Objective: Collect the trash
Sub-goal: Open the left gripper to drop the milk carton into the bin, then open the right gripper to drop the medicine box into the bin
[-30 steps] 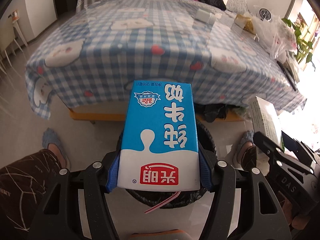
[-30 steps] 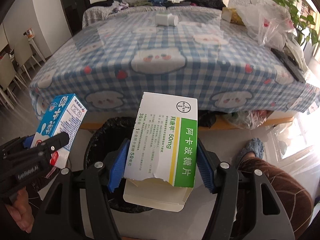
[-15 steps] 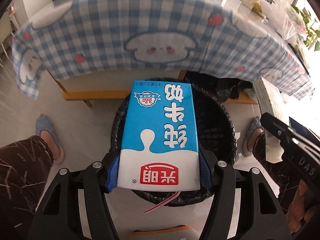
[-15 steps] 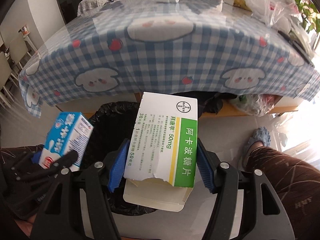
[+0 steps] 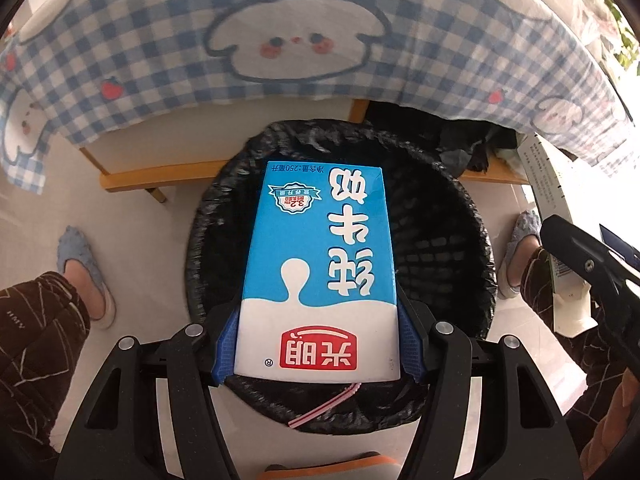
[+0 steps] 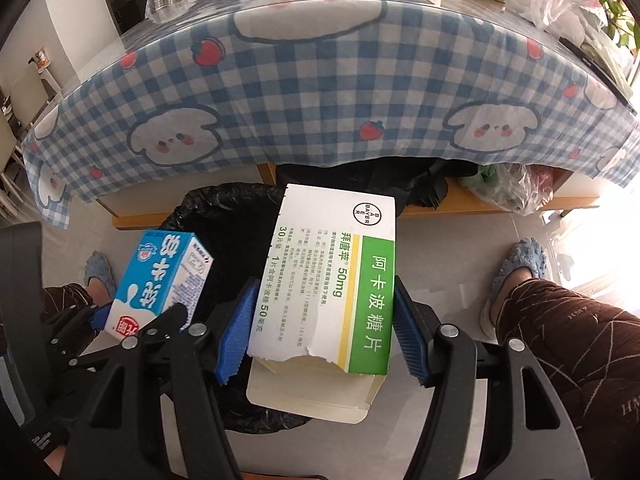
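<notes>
My left gripper (image 5: 318,340) is shut on a blue and white milk carton (image 5: 320,264) and holds it right above the black-lined trash bin (image 5: 448,240). A pink-striped straw (image 5: 324,406) hangs below the carton. My right gripper (image 6: 322,336) is shut on a white and green medicine box (image 6: 336,276) with a torn, open flap, held over the right side of the bin (image 6: 228,224). The milk carton (image 6: 160,280) and left gripper (image 6: 140,320) show at the left of the right wrist view. The medicine box (image 5: 548,200) shows at the right edge of the left wrist view.
A table with a blue checked bunny tablecloth (image 6: 320,92) overhangs just behind the bin. Its wooden base (image 5: 160,176) runs beside the bin. The person's slippered feet (image 5: 84,264) (image 6: 516,272) stand either side. Bags (image 6: 512,188) lie under the table.
Both grippers have moved forward and down towards the bin. The table now fills the top of both views and the milk carton sits over the bin's opening.
</notes>
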The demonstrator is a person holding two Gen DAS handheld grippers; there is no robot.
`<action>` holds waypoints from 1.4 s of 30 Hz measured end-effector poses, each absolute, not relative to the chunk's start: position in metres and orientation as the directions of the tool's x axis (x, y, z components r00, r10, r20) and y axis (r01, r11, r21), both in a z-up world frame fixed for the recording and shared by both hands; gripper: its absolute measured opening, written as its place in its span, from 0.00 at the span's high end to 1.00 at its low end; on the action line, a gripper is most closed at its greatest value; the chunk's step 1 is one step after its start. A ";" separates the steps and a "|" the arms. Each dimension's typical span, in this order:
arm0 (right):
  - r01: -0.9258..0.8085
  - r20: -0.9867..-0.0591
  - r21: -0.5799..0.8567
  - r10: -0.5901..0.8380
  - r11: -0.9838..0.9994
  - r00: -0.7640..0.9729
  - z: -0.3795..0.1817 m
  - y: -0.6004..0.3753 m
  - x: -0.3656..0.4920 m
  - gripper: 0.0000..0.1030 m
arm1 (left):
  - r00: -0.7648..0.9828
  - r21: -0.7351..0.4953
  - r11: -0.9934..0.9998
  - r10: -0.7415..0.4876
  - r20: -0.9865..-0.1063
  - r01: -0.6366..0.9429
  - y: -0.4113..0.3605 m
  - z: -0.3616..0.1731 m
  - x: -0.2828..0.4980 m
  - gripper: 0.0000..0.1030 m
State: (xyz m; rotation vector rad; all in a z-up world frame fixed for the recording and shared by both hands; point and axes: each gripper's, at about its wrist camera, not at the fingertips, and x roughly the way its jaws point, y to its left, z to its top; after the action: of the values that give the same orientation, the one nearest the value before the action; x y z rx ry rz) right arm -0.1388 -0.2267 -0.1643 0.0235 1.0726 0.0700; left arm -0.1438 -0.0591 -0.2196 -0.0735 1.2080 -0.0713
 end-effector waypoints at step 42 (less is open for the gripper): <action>-0.190 -0.885 0.111 0.184 0.975 0.427 -0.195 -0.163 -0.122 0.40 | 0.436 -0.047 0.992 0.010 -0.900 -0.120 0.024 -0.195 -0.151 0.06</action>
State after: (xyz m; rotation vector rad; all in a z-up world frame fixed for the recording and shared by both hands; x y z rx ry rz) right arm -0.1218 -0.1630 -0.1950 -0.0066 1.1050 0.2335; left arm -0.1515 0.0243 -0.1947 -0.1090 1.1174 0.0812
